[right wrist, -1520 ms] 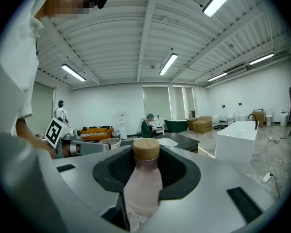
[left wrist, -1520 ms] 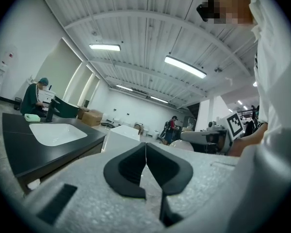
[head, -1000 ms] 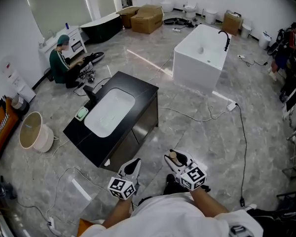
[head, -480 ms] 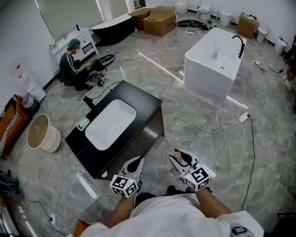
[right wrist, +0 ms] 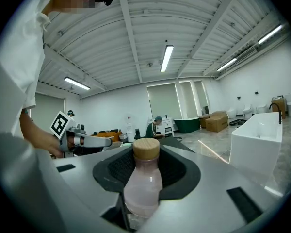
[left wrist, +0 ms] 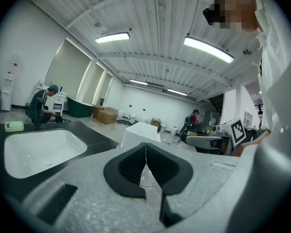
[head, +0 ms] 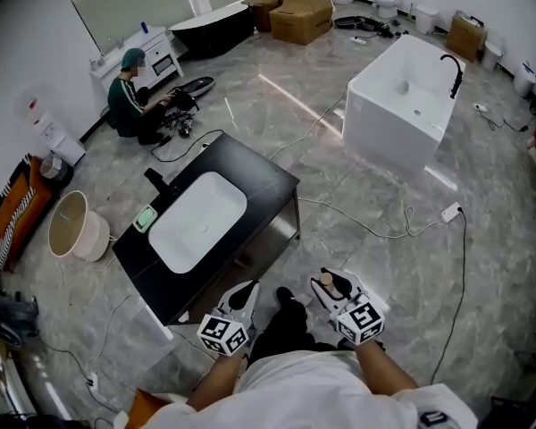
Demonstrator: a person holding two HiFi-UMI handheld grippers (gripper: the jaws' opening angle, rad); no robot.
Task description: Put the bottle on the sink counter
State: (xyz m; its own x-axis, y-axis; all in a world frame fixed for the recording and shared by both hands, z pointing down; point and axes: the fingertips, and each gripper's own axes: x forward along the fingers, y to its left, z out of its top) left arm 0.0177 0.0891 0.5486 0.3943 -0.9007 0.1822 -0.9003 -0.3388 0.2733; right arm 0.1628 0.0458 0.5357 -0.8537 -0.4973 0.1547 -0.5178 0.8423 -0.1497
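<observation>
A pale pink bottle with a round wooden cap stands upright between the jaws of my right gripper, which is shut on it. In the head view that gripper is held low at the person's waist, the bottle's cap showing at its tip. The left gripper hangs beside it, shut and empty, its pads meeting. The black sink counter with its white basin stands just ahead and to the left; the left gripper view shows the counter close by.
A black faucet and a green soap dish sit at the counter's far edge. Around it are a beige bucket, a white bathtub, floor cables, cardboard boxes and a seated person.
The person has stepped forward: the counter and tub sit lower and nearer in the head view. Both grippers keep their pose, the bottle still held in the right one.
</observation>
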